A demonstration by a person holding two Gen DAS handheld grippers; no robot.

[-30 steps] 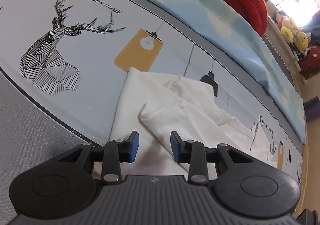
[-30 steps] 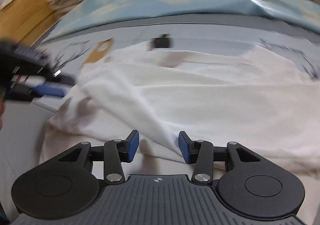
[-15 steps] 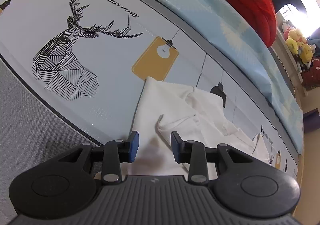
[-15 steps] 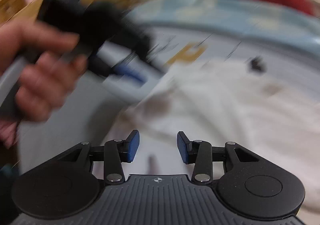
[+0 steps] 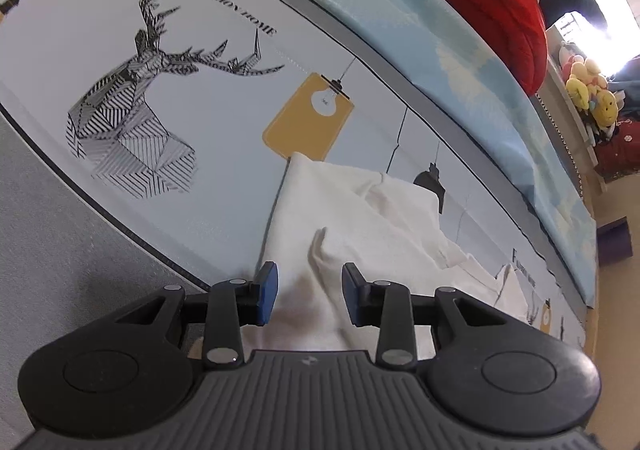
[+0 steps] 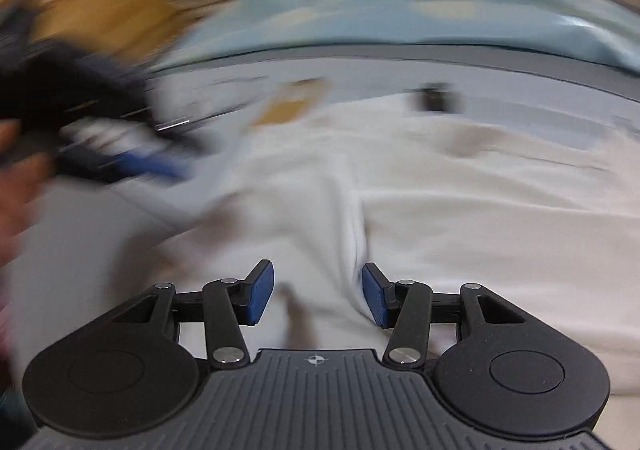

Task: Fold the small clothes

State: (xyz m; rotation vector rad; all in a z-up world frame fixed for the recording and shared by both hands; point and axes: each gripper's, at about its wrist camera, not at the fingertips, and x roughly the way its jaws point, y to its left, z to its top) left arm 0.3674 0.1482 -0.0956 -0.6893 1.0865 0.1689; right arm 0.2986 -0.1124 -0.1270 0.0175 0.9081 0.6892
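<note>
Crumpled white cotton clothing (image 5: 360, 234) is spread on a pale printed mat (image 5: 224, 137) that covers the surface, with a geometric black-and-white deer print (image 5: 136, 129) at ten o'clock of it and a yellow lamp motif (image 5: 308, 115) at twelve o'clock in the left wrist view. The left gripper (image 5: 308, 290) is held low over the garment's near edge, its jaws parted to a moderate gap and nothing clamped; a loose flap corner of the cloth lies just beyond the gap, toward one o'clock. The right gripper (image 6: 318, 300) is likewise seen with jaws apart and empty, above a raised ridge of the same white garment (image 6: 460, 234), though that view is heavily smeared. Folding is judged barely begun. A risk is foreseen that only one layer would be pinched if the jaws were closed on the bunched ridge, so that the fold would be dragged askew. A collision between the two tools could also be caused, since the left gripper appears close at nine o'clock in the blurred right view.
</note>
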